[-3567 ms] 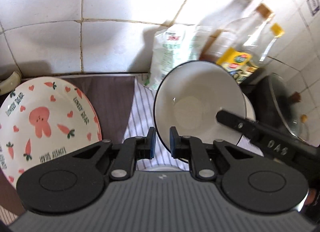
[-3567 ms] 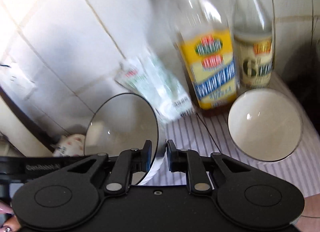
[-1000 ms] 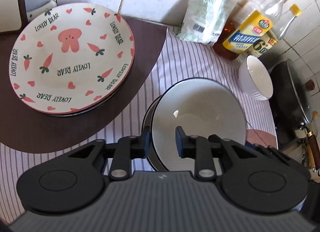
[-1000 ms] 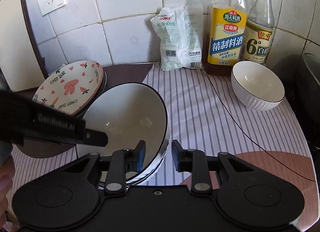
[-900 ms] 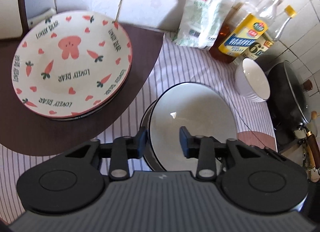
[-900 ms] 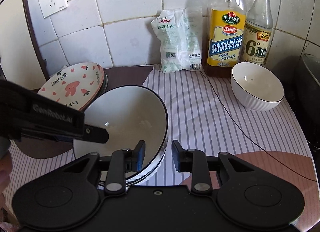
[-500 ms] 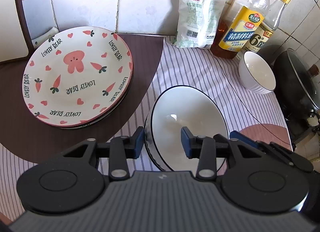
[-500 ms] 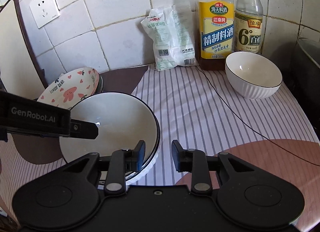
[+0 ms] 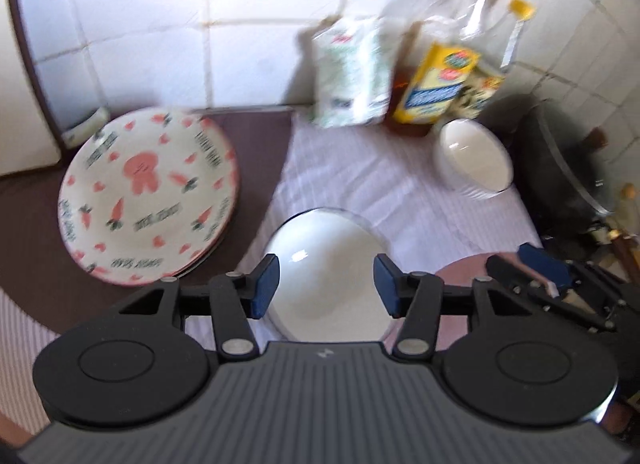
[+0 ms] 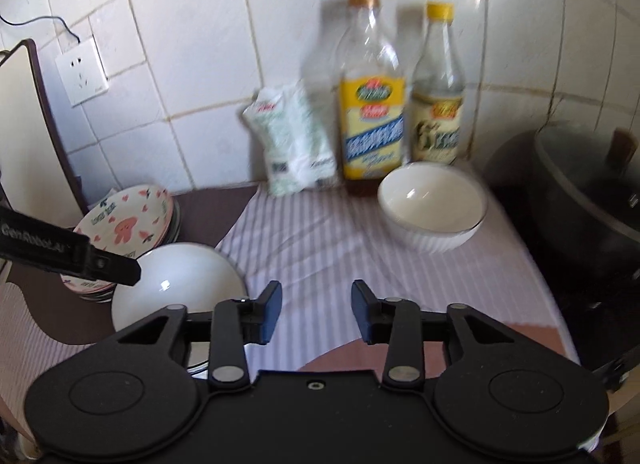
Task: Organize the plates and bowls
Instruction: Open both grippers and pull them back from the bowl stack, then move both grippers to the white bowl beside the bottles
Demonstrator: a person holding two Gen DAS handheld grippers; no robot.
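A large white black-rimmed bowl [image 9: 326,264] sits on the striped cloth, seemingly nested in another; it shows again as the big bowl [image 10: 180,284] at lower left in the right wrist view. My left gripper [image 9: 326,286] hovers above it, jaws opening, pads clear of the rim. My right gripper [image 10: 316,312] is to the bowl's right over bare cloth, jaws opening, nothing between them. A stack of carrot-and-bear plates [image 9: 148,195] lies on the brown mat, also seen as the plates [image 10: 128,223]. A small white ribbed bowl [image 10: 432,203] stands by the bottles, small bowl [image 9: 472,159].
Two bottles [image 10: 372,103] and a white pouch [image 10: 296,139] stand against the tiled wall. A dark pot with a lid [image 10: 584,191] fills the right side. A wall socket [image 10: 82,75] and a board [image 10: 24,123] are at left.
Both grippers let go of the big bowl's rim, opened wider and rose away. The right gripper shifted right, off the bowl. The bowl stays on the cloth.
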